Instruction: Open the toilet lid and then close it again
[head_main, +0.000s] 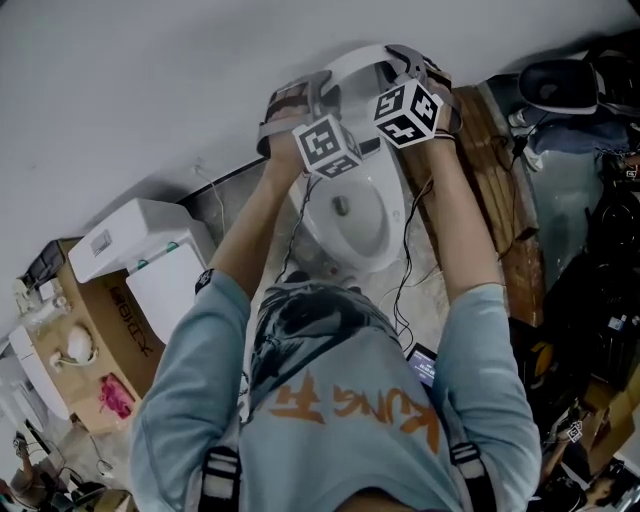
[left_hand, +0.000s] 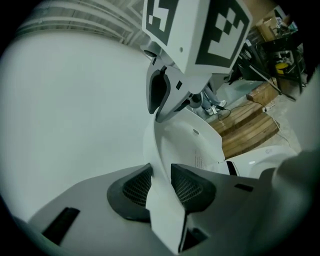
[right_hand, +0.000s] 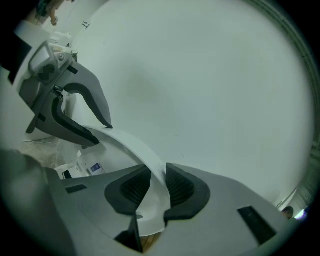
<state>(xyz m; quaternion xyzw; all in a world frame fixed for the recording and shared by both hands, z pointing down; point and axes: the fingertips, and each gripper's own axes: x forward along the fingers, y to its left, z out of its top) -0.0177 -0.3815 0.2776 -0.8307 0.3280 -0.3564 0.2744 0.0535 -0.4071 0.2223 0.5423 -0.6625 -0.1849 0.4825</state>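
Pinching 1 toilet lid (head_main: 352, 62), raised above bowl (head_main: 358, 228): 2 units, L gripper (left_hand: 161, 186) & R gripper (right_hand: 156, 187), lid rim clamped betw. each one's pads.

Plain white wall (head_main: 150, 80); wooden planks (head_main: 495, 190) right; cardboard box (head_main: 100, 325) left; pale stone floor (head_main: 425, 275).

Shirt (head_main: 340, 405): orange print, seen upside down, reads "KUNG" beside characters. Cardboard box (head_main: 112, 335): dark lettering, illegible. Toilet lid (left_hand: 192, 145) label: print too small.
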